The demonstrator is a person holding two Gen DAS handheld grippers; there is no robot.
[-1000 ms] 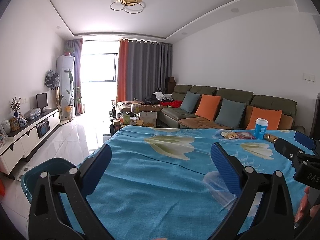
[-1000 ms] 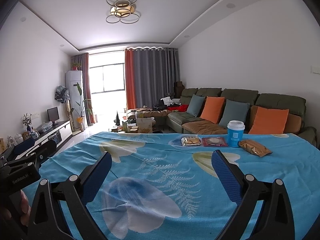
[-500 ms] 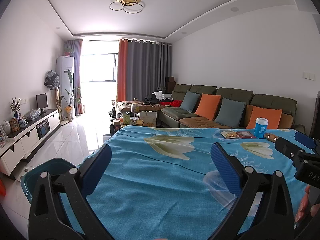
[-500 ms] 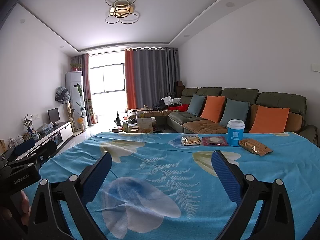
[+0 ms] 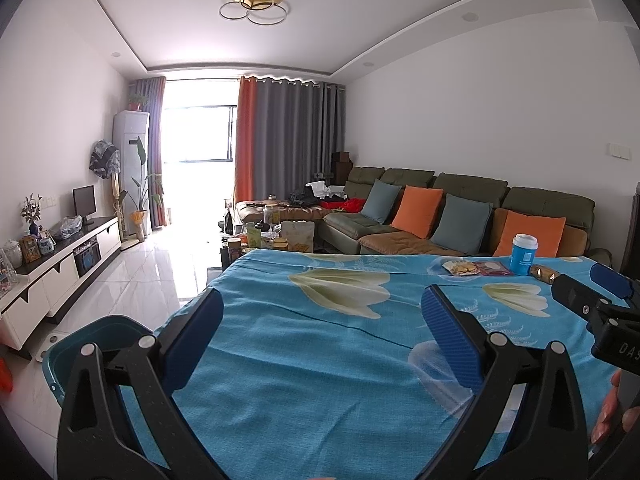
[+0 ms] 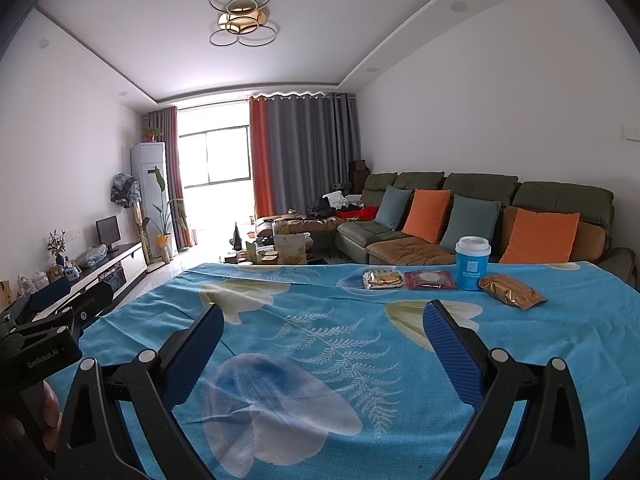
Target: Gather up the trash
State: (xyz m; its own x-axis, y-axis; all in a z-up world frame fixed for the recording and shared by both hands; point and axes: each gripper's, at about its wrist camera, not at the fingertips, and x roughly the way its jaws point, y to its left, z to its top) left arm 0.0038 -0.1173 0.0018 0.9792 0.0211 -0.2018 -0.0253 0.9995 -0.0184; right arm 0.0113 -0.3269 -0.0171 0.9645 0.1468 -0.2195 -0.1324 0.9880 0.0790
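Right wrist view: my right gripper (image 6: pixel 322 346) hovers spread wide and empty over the blue floral tablecloth (image 6: pixel 320 336). At its far right lie a cracker packet (image 6: pixel 382 279), red packet (image 6: pixel 430 280), blue cup (image 6: pixel 472 263) and gold wrapper (image 6: pixel 511 291). My left gripper (image 5: pixel 322 332) is likewise wide apart, empty; a teal bin (image 5: pixel 96 330) stands near left on the floor. Far right, a green sofa (image 6: pixel 480 208).

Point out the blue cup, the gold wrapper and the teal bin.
blue cup (image 6: pixel 472 270): right wrist view, middle of its blue body.
gold wrapper (image 6: pixel 512 291): right wrist view, centre of the packet.
teal bin (image 5: pixel 100 330): left wrist view, its near rim.
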